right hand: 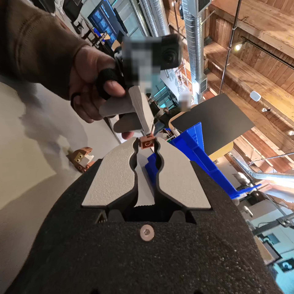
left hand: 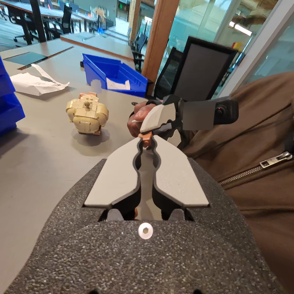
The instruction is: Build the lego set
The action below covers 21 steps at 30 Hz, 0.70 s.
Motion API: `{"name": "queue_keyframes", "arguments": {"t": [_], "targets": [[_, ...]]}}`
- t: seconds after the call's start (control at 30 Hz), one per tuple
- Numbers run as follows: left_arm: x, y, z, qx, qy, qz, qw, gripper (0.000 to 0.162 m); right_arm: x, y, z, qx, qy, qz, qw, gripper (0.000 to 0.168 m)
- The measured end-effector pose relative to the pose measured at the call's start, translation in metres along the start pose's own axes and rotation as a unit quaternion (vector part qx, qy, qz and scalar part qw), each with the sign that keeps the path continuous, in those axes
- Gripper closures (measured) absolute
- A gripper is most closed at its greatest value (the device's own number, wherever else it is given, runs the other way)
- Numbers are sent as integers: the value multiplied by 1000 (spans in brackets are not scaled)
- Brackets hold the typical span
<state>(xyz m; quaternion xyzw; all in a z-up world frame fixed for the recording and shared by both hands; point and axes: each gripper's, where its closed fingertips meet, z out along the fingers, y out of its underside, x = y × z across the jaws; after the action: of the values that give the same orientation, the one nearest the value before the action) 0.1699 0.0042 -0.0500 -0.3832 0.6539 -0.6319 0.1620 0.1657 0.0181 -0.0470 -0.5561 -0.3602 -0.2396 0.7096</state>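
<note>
1. So, the left tool (left hand: 147, 140) is pinching a small brown lego piece (left hand: 146, 140) up off the table (left hand: 39, 159).
2. The right tool (right hand: 147, 143) is clamped on the same piece, tips meeting.
3. Further back, the tan lego model (left hand: 87, 113) sits on the table.
4. Behind that, a blue bin (left hand: 114, 74) and torn paper (left hand: 38, 82).

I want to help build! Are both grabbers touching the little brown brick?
Touching. Left wrist view: left gripper and right gripper both pinch the brown brick.
</note>
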Motion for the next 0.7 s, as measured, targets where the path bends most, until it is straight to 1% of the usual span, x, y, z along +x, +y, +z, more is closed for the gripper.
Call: {"name": "queue_keyframes", "arguments": {"t": [0.03,0.1,0.17,0.27,0.4,0.53,0.7], "targets": [[-3,-4,-5,15,-2,-13,1000,152,4,1,-2,2,5,11,1000,150],[-12,-18,-24,64,-3,-46,997,153,15,-1,-8,20,11,54,998,150],[-18,-23,-40,86,-18,-52,995,153,23,-3,-12,37,16,81,996,150],[-15,-20,-42,83,-19,-40,996,152,31,-9,-16,66,24,107,992,150],[-13,-13,-31,54,-31,-20,998,152,41,-25,-27,131,27,148,980,150],[-14,-7,-26,38,-42,-8,998,152,53,-45,-46,223,12,213,951,150],[-16,-7,-26,38,-48,-6,998,152,70,-57,-66,309,-13,299,903,150]]}}
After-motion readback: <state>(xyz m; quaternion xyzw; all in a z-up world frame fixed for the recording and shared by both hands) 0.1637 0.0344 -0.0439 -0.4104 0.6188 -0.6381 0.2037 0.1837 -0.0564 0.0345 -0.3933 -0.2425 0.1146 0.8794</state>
